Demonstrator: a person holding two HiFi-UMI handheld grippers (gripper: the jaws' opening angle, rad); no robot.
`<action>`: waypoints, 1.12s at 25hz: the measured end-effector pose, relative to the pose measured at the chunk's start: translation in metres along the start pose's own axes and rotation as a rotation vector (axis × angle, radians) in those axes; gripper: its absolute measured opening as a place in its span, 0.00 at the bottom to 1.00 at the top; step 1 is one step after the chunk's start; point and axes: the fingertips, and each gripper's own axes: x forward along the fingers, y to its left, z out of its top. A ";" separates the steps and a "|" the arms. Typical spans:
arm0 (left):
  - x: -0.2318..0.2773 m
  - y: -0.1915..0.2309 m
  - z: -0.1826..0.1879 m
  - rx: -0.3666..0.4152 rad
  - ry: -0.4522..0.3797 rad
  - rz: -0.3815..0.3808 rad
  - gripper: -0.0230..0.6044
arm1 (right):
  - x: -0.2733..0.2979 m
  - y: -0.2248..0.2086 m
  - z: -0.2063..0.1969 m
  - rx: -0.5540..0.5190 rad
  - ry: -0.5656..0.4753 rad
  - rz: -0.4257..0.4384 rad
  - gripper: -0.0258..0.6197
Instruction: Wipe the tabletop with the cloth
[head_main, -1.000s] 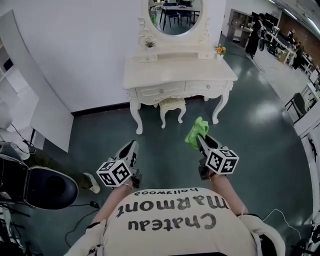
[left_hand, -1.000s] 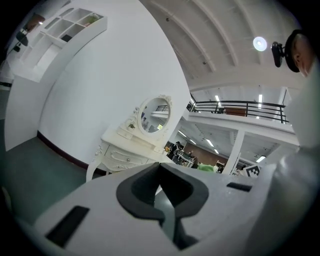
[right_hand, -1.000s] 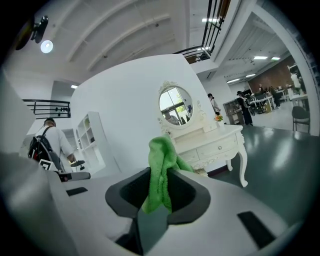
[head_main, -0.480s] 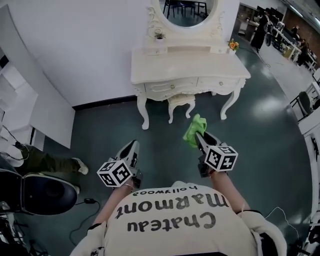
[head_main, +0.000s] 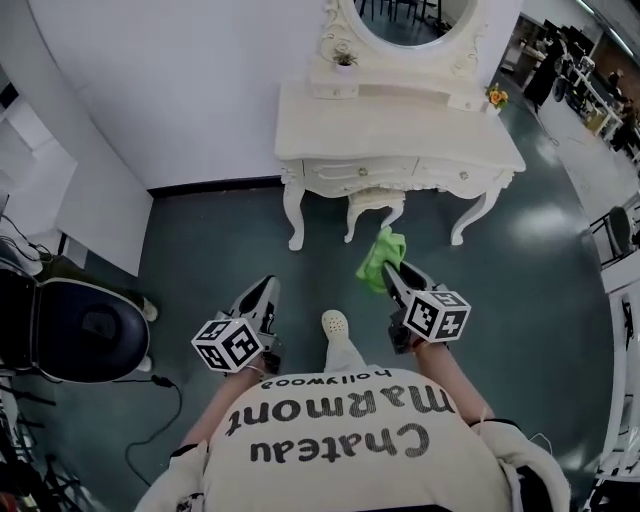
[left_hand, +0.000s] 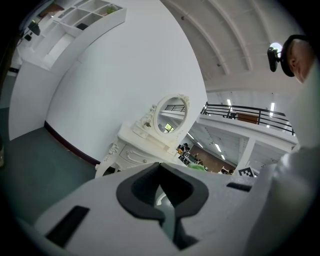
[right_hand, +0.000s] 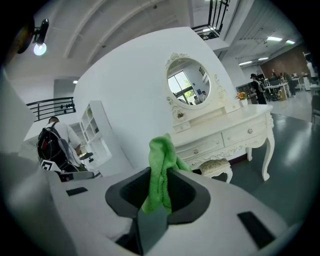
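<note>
Green cloth (head_main: 378, 258): bunched and pinched in the jaws of the right gripper (head_main: 392, 276), with its free end standing up past their tips. It hangs in the air over the floor (head_main: 220, 240), short of the worktop (head_main: 400, 120) and not touching it.
Right gripper: jaws closed on the cloth (right_hand: 161, 170) and pointing toward the dresser. It is about level with the left gripper (head_main: 266, 292), and its marker cube is close to the person's chest.
Left gripper: jaws closed tip to tip with nothing between them. It is held over the floor, well apart from the cloth.
Worktop: cream top of a carved dresser that stands against a white wall, ahead of both grippers.
Mirror (head_main: 410, 12): oval, in an ornate cream frame rising from the back of the worktop.
Pot (head_main: 343, 60): small, with a plant, on a raised ledge at the mirror's left.
Flowers (head_main: 497, 97): orange, at the worktop's right end.
Stool (head_main: 375, 203): cream and padded, tucked between the dresser's legs, just beyond the cloth.
Shoe (head_main: 335, 323): pale, on the floor between the two grippers.
Floor: dark green and glossy.
Chair (head_main: 85, 335): black, at the left edge, well apart from the dresser.
</note>
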 end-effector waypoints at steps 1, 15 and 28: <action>0.005 0.003 0.004 -0.005 -0.005 0.005 0.05 | 0.009 -0.002 0.003 0.002 0.002 0.008 0.21; 0.116 0.041 0.087 -0.015 -0.090 0.061 0.05 | 0.141 -0.057 0.107 -0.004 -0.006 0.071 0.21; 0.188 0.059 0.117 0.003 -0.108 0.107 0.05 | 0.223 -0.098 0.168 0.002 -0.009 0.136 0.21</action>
